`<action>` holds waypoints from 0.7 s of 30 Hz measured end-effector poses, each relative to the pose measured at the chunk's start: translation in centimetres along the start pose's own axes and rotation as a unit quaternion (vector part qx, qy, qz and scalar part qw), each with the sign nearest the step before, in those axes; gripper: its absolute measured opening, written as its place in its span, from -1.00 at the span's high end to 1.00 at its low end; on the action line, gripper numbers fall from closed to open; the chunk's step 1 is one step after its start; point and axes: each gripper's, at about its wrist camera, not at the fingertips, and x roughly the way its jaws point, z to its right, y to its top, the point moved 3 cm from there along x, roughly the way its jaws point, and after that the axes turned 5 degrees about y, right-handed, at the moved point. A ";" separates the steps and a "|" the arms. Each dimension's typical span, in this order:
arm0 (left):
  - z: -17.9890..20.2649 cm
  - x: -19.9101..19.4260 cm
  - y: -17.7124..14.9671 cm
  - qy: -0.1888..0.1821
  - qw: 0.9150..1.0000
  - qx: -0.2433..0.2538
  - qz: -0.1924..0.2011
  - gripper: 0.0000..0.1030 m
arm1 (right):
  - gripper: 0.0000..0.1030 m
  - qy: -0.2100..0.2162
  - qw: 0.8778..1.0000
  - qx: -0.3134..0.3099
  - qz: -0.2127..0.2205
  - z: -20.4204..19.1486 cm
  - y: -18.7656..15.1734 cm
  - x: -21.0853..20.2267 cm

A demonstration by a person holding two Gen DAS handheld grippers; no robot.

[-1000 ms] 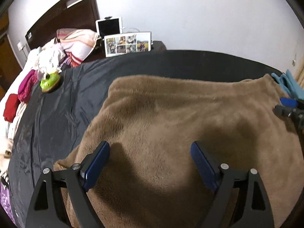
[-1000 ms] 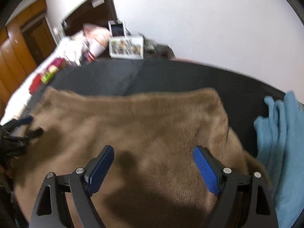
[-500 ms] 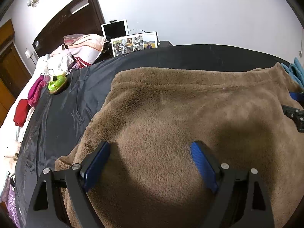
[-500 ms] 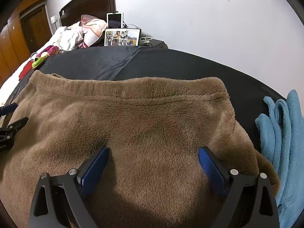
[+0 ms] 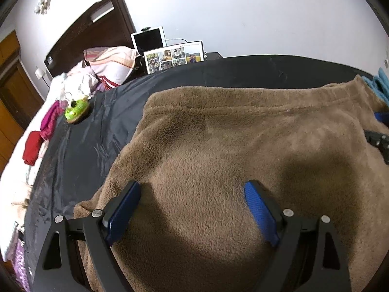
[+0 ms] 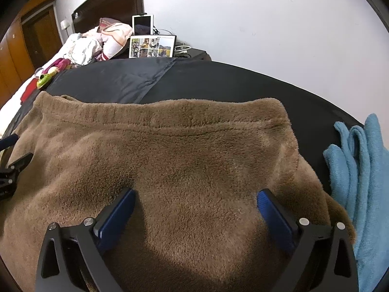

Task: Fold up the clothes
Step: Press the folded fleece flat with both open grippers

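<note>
Hand-held gripper (image 6: pixel 195 200) above brown fleece garment (image 6: pixel 184 150)

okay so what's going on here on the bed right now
A person is folding laundry with two handheld claws. A brown fleece garment lies spread on the dark bed cover. The left claw hangs open over it, gripping nothing; the right claw is opening above it too. Blue fleece lies beside it.

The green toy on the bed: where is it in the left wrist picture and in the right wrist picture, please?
Left wrist view: green toy at mid-left, on the dark sheet, left of the brown fleece garment.
Right wrist view: the toy at the far left edge, upper third.
Shared landmark: the photo collage frame against the wall.
</note>
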 end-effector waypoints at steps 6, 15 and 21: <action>0.5 -2.6 -0.2 0.039 0.998 0.026 0.051 -0.76 | -0.97 0.007 0.998 0.030 0.050 -0.7 -1.5 -5.2; 3.1 -9.3 -3.5 0.007 0.992 0.074 0.102 -0.76 | -0.97 0.042 0.994 0.024 0.099 -2.4 -6.5 -12.1; 4.3 -11.1 -6.0 -0.010 0.991 0.085 0.100 -0.76 | -0.97 0.018 0.995 0.018 0.100 -2.3 -9.2 -12.8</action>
